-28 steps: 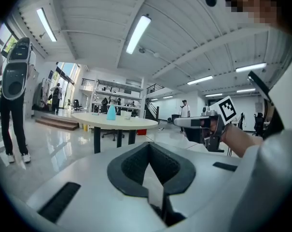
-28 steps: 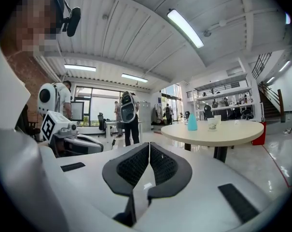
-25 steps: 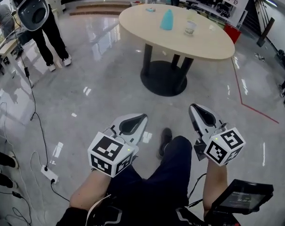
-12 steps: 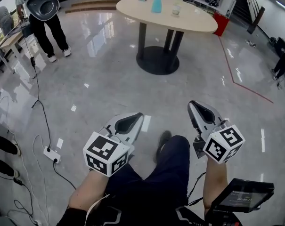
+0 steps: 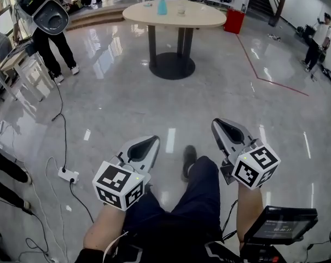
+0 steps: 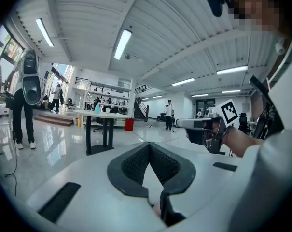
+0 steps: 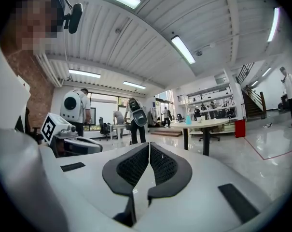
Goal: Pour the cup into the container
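- Head view: the left gripper [image 5: 149, 144] and right gripper [image 5: 222, 127] are held over the floor [image 5: 127, 103], well apart from the round table [image 5: 201, 19]. The cup [image 5: 183, 7] stands just beside the blue container [image 5: 162, 6], nearer the table's far edge
- Left gripper view: jaws closed together, nothing between them
- Right gripper view: jaws likewise closed and empty. The step in hand looks like the approach, so reach the table's near edge first, then open for the cup

Head view looks steeply down; both gripper views face the far table [image 5: 176, 15]
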Available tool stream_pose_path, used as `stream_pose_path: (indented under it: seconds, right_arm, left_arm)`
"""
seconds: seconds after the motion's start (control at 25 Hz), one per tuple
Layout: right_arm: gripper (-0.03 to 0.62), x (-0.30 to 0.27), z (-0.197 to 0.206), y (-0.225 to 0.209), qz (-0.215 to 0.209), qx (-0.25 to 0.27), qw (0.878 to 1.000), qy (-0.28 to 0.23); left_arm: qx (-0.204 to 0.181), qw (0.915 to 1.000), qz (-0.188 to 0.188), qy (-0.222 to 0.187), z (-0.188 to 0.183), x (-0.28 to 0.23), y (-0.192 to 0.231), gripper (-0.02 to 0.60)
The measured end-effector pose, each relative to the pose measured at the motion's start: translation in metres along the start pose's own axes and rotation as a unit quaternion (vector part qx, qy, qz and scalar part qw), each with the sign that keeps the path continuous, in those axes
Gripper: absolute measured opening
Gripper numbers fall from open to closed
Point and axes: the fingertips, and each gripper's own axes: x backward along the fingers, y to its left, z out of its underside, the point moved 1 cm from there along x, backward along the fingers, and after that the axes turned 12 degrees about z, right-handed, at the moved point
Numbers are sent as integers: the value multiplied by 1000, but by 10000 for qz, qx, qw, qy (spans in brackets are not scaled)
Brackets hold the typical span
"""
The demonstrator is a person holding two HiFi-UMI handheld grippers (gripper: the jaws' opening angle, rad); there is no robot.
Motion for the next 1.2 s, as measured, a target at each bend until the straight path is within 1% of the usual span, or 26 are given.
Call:
stream_pose_path:
  seconds: [0.12,0.28,0.4,0.52,0.64,0.72,0.8,0.88,1.0,1.12,1.2]
  right_arm:
    - [12,33,1,18,53,6,10000,-43]
    - [12,115,-8,75,130,200,9997,-78]
    - [12,167,-12,100,290,74,9994,-155]
    - [12,206,-9,119,423,-76,9989,-191]
    - [11,235,-8,140,451,-37,9988,-180]
    - [11,254,-10,150,453,-112,9987,-223]
    - [11,276,-11,159,565,-63,9980,-267]
    - [7,297,-11,165,715,7,9970,-306]
    - [6,307,-7,163,797,-48,9963,-309]
    - [5,311,-3,162,825,-61,9962,-282]
    - [5,318,-4,163,835,-134,9959,-308]
  left_arm:
    - [12,10000,47,-37,9,25,-27,-2]
    - [43,9999,44,-103,19,96,-94,-2]
    - [-76,9998,24,-180,14,134,-136,-2]
    - [-148,9995,-39,-268,12,164,-165,-2]
    - [-134,9994,-74,-326,11,188,-187,-2]
    - [-89,9993,-79,-348,13,200,-203,-2]
    - [-49,9990,-114,-435,14,215,-222,-2]
    - [-118,9987,-149,-471,13,227,-240,-2]
    - [-179,9989,-124,-409,16,226,-246,-2]
    - [-18,9989,-50,-459,20,227,-247,-2]
    - [180,9976,107,-654,15,235,-254,-2]
